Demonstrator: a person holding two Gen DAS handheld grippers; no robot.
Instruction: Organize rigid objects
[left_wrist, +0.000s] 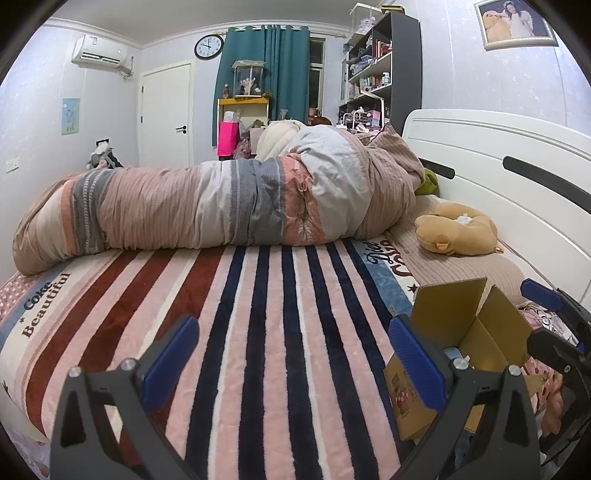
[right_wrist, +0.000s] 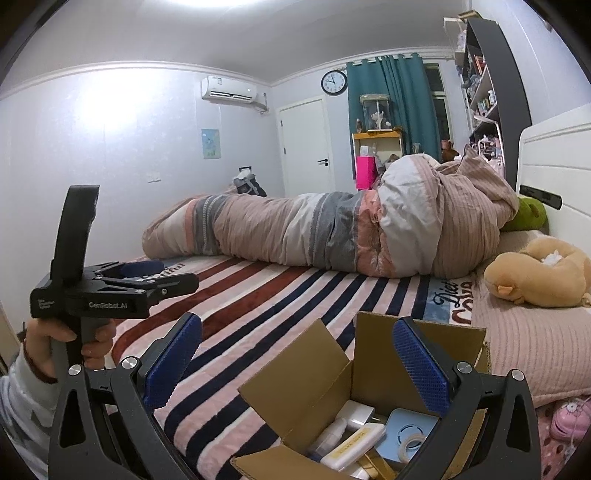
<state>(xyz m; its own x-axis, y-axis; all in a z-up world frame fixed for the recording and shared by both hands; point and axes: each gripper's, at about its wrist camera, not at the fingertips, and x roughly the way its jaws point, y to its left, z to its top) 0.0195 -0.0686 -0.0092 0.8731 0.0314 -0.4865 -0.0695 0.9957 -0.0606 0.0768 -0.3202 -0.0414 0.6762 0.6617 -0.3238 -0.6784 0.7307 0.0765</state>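
Left tool (left_wrist: 291, 354): blue pads spread wide, nothing between them, held low over the striped blanket (left_wrist: 258, 314). Seen side-on from the right wrist view, its body reads "GenRobot.AI"; a hand (right_wrist: 70, 339) grips its handle.

Right tool (right_wrist: 297, 360): pads also wide apart, empty, poised above the open box (right_wrist: 417, 350).

Box: brown cardboard, flaps up, sitting on the blanket near the bed's right side, just beside the ribbed pink pillow (right_wrist: 524, 347). Its outer wall carries a red print in the left wrist view, too small to read.

Box contents, right wrist view:
- cream tube (right_wrist: 351, 445), long axis running from lower left to upper right, lettering along it not legible
- white bottle (right_wrist: 330, 434), lying tilted beside the tube, roughly parallel to it
- white block (right_wrist: 356, 413) against the back wall
- light blue flat case (right_wrist: 410, 434) with a tape roll (right_wrist: 412, 445) on it

Blanket writing: "Coke Beautiful" at the left border, "Diet Coke" in script at the right border, partly hidden.

Beyond: rolled duvet (left_wrist: 221, 199) lying across the bed, tan plush toy (left_wrist: 456, 230) on the pillow, white headboard (left_wrist: 498, 155), wall clock (left_wrist: 208, 47).
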